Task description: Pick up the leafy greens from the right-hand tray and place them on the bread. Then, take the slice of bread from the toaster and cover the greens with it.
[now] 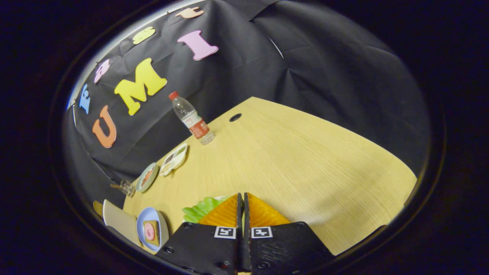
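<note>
My gripper (243, 198) has its fingers pressed almost together, with a sliver of green showing in the thin gap between them. The leafy greens (200, 211), a ruffled light-green leaf, stick out to the left from under the left finger, and a pale rim shows just behind the leaf. Both fingers appear to pinch the leaf. Further left, a blue plate (162, 229) holds a slice of bread (152, 232) with a round pink slice on it. Beside that plate stands a cream toaster (119, 219); I cannot see its slot or the bread in it.
The wooden table (290, 168) stretches ahead and to the right. A water bottle (191, 119) stands near the far edge. A white tray (174, 158), a small plate (147, 177) and a glass (126, 187) line the left side. A cable hole (235, 117) is at the back.
</note>
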{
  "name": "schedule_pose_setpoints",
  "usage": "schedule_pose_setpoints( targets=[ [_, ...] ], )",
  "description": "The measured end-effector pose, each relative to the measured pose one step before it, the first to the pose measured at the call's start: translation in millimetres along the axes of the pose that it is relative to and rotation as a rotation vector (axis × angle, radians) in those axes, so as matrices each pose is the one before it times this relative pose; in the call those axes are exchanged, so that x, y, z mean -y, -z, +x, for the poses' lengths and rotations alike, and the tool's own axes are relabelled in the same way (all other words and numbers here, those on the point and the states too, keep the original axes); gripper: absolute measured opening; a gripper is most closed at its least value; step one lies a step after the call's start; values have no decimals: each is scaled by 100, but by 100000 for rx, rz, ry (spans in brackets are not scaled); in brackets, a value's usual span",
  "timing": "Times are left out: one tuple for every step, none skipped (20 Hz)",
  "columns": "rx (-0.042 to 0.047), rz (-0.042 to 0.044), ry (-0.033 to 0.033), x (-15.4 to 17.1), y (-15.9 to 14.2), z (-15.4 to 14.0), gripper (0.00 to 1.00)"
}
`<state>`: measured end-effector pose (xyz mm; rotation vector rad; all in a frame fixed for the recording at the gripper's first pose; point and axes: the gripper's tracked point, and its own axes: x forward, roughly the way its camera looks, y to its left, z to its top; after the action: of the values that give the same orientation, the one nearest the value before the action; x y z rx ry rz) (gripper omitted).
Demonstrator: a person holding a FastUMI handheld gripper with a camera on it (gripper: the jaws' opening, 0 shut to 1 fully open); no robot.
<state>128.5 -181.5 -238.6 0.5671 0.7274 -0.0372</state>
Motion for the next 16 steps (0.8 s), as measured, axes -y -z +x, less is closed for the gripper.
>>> schedule_pose_setpoints(
  targets=[
    [1086, -235, -1215, -443, -209, -419, 0],
    [856, -250, -1673, -696, -183, -613, 0],
    [1162, -198, -1657, -777, -331, -581, 0],
    [1477, -135, -1563, -781, -357, -682, 0],
    [1604, -214, -1377, -874, -453, -554, 0],
    [1483, -240, -1448, -912, -302, -638, 0],
    [1174, 29, -1252, -984, -313, -502, 0],
    [998, 182, -1589, -1172, -158, -601, 0],
    [618, -398, -1683, -1232, -141, -513, 0],
    [860, -831, -1495, -1228, -46, -442, 0],
    [861, -942, -1518, -1252, -109, -329, 0],
    [854, -1066, -1561, -1416, -13, -313, 0],
    [577, -597, -1830, -1453, -14, -245, 0],
    [389, -560, -1937, -1537, 110, -432, 0],
    [411, -487, -2025, -1607, 66, -199, 0],
    [500, -311, -1954, -1654, 247, -84, 0]
  ],
)
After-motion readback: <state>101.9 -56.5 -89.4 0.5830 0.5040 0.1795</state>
